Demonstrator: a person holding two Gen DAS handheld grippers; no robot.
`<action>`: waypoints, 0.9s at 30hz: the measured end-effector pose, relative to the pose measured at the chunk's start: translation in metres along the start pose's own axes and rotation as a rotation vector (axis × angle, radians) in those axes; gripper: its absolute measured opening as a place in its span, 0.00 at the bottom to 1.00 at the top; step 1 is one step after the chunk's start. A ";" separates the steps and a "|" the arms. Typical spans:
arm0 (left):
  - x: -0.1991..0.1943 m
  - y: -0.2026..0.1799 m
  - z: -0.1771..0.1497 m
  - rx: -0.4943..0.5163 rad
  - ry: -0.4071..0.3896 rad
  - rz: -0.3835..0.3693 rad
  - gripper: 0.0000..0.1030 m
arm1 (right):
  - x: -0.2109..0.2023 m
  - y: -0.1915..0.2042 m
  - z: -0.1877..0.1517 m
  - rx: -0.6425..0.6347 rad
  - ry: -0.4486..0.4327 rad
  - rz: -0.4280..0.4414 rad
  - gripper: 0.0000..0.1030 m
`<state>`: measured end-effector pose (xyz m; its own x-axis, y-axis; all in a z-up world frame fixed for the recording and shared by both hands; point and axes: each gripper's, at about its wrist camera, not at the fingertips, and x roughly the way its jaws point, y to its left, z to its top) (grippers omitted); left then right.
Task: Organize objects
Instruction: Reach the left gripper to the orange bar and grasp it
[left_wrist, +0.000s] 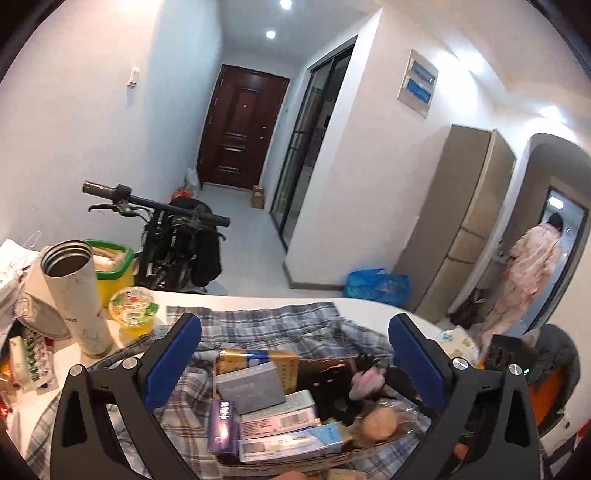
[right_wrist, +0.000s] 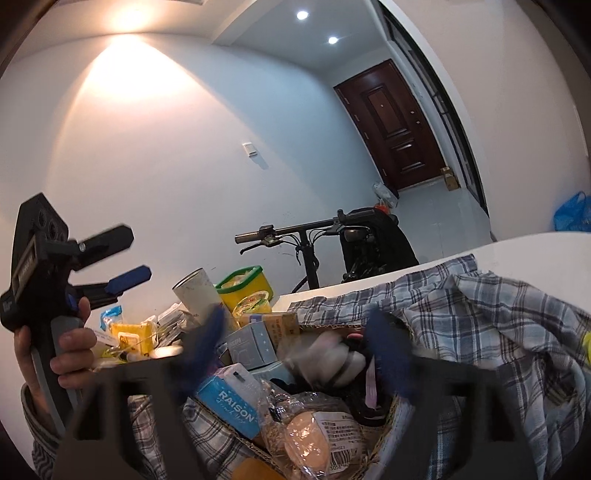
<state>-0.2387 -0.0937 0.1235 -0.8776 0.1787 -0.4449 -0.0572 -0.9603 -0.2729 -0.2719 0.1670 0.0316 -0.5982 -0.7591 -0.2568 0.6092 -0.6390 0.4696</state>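
Observation:
An open cardboard box (left_wrist: 258, 466) (right_wrist: 228, 432) rests on a plaid cloth (left_wrist: 295, 325) (right_wrist: 498, 306) on the white table. It holds several small cartons, among them a grey one (left_wrist: 251, 384) and a blue "RAISON" one (right_wrist: 232, 406), a wrapped bun (left_wrist: 380, 421) (right_wrist: 306, 439), and a white, black and pink soft item (right_wrist: 332, 358). My left gripper (left_wrist: 295, 354) (right_wrist: 129, 256) hangs open above the box with nothing between its pads. My right gripper (right_wrist: 295, 350) is blurred, its jaws wide apart over the box, the soft item lying behind them untouched.
Left of the box stand an open white thermos (left_wrist: 74, 291) (right_wrist: 199, 295), a jelly cup (left_wrist: 135, 310), a yellow tub with a green rim (left_wrist: 110, 266) (right_wrist: 245, 286) and loose packets (left_wrist: 29, 358). A bicycle (left_wrist: 177, 236) is behind the table. A person (left_wrist: 528, 266) stands far right.

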 end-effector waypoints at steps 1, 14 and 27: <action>0.002 0.000 -0.001 0.005 0.009 0.017 1.00 | -0.001 -0.001 0.000 0.014 -0.006 -0.002 1.00; 0.004 -0.008 -0.004 0.043 0.054 0.034 1.00 | -0.002 0.010 0.000 -0.055 -0.014 -0.105 1.00; -0.005 -0.033 -0.007 0.096 0.064 0.037 1.00 | -0.021 0.002 0.008 -0.027 -0.102 -0.139 1.00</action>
<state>-0.2289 -0.0616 0.1290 -0.8479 0.1530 -0.5076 -0.0731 -0.9821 -0.1738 -0.2622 0.1825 0.0447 -0.7268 -0.6472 -0.2300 0.5296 -0.7413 0.4122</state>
